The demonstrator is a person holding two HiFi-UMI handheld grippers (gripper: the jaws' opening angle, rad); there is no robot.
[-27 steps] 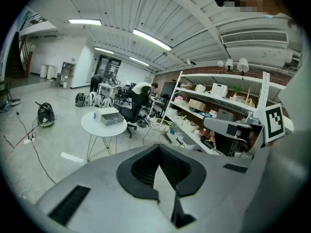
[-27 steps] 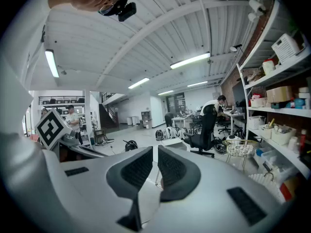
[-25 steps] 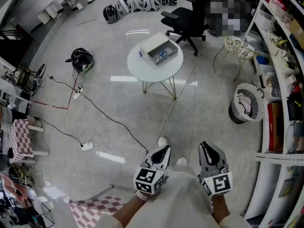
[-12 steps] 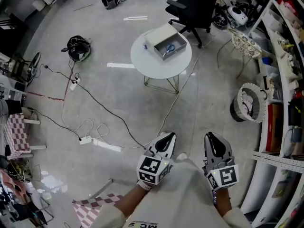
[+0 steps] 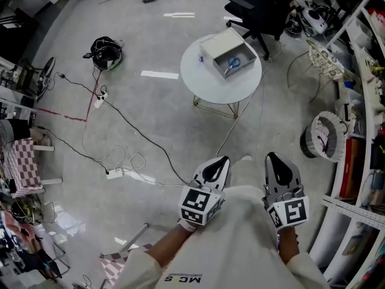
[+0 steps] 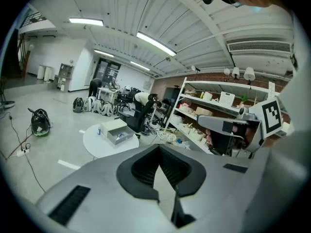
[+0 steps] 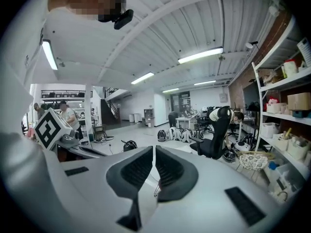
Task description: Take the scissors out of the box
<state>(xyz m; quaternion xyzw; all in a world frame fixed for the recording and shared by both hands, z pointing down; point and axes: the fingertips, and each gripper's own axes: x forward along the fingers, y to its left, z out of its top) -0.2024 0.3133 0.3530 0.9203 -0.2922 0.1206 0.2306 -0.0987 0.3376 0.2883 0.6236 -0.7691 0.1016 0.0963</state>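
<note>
1. Our left gripper (image 5: 218, 163) and right gripper (image 5: 274, 159) sit closed and empty, near our body.
2. The scissors (image 5: 233, 63) lie in the box (image 5: 219, 43) on the far round table (image 5: 204, 83).
3. Walking over, we could trip on the floor cable (image 5: 159, 155).

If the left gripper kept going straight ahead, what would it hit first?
Nothing near: open floor lies before the left gripper. Farther on, its line probably reaches the round white table holding the box, though depth is unclear.
</note>
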